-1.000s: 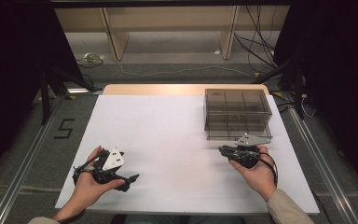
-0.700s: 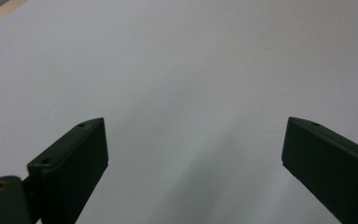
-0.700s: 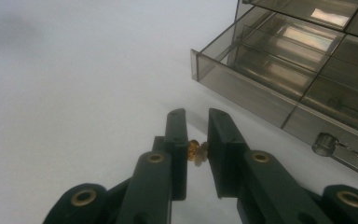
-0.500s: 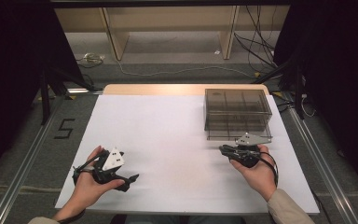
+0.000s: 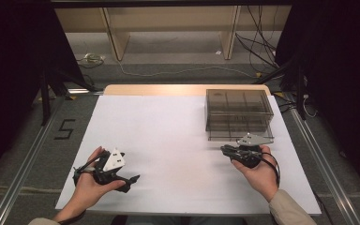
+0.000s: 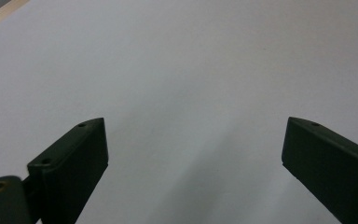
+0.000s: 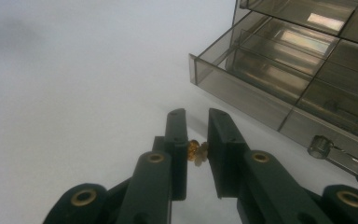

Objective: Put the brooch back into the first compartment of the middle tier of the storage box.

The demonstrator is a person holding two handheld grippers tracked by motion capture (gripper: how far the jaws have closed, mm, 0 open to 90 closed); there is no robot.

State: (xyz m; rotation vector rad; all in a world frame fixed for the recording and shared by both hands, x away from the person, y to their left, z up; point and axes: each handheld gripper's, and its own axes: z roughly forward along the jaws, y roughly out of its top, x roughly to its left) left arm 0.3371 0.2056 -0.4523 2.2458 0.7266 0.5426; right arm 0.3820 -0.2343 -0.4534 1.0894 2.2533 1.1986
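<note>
One smoky plastic drawer box [image 5: 238,115] on the desk [image 5: 168,136]; two grippers [image 5: 107,169] [image 5: 225,150] near it; one small gold piece [image 7: 195,150].

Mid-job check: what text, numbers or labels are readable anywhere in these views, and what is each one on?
"5": dark marking on the grey floor left of the table.
No text readable on the smoky plastic organizer box, the left gripper or the right gripper; none visible in the gripper views.
</note>
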